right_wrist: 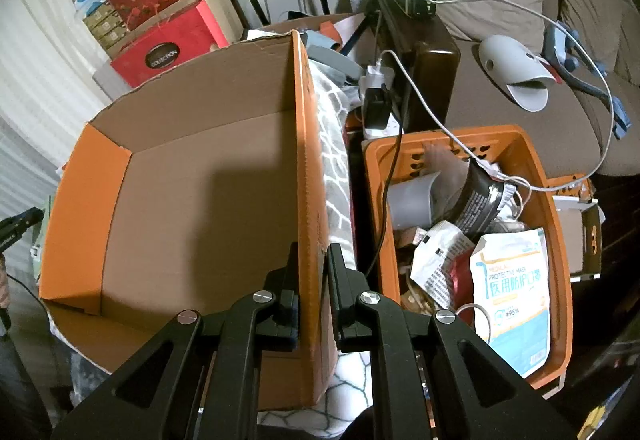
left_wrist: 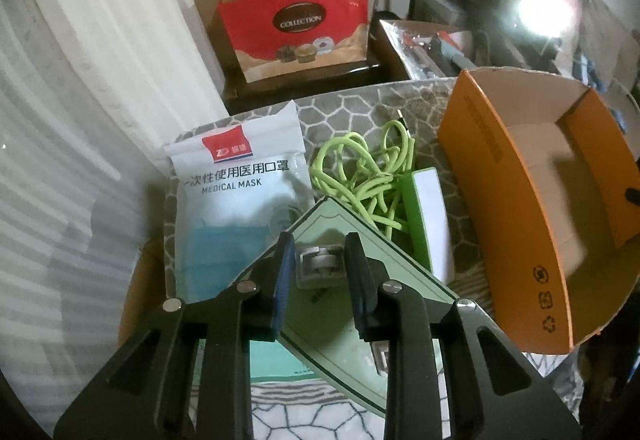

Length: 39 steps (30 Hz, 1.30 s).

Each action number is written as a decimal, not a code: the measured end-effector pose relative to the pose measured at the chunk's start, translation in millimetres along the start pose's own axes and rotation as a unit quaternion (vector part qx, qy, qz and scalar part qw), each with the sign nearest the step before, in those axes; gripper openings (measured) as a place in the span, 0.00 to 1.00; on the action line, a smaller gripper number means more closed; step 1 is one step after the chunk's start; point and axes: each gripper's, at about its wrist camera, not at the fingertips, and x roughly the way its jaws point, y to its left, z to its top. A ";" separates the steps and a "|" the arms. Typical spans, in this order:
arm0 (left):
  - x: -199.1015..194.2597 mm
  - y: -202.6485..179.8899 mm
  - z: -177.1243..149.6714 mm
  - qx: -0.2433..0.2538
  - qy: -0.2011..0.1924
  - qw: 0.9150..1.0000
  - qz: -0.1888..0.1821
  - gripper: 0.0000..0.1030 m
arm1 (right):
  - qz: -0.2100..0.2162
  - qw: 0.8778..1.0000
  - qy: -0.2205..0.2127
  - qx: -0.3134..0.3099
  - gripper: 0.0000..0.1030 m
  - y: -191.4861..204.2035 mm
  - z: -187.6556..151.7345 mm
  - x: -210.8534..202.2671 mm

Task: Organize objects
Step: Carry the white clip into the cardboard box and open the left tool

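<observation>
Two grippers: right gripper (right_wrist: 313, 260) pinches the cardboard box (right_wrist: 200, 168) wall, left gripper (left_wrist: 318, 252) narrowly straddles a flat green case (left_wrist: 344, 236).

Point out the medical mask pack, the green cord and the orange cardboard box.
medical mask pack (left_wrist: 240, 184): left wrist view, printed label.
green cord (left_wrist: 360, 176): left wrist view, tangled loops.
orange cardboard box (right_wrist: 192, 176): right wrist view, inner floor.
</observation>
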 end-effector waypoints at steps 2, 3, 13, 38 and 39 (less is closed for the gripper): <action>-4.3 0.5 0.3 -0.004 -0.004 1.000 -0.007 0.23 | 0.002 1.000 -0.001 0.001 0.10 -0.5 0.1 0.0; -9.2 0.2 0.4 -0.007 -0.010 1.000 -0.013 0.23 | 0.004 1.000 -0.002 0.001 0.11 -0.6 0.3 -0.1; -53.5 -38.2 5.6 0.012 -0.048 0.994 -0.102 0.23 | 0.012 1.000 -0.005 0.004 0.11 -3.1 -2.6 0.2; -5.0 -193.4 3.3 0.117 0.016 0.981 -0.151 0.23 | 0.015 1.000 -0.005 0.008 0.11 -4.2 -2.8 0.4; -0.6 -197.6 3.1 0.121 0.021 0.981 -0.148 0.23 | 0.015 1.000 -0.005 0.007 0.11 -4.2 -2.9 0.4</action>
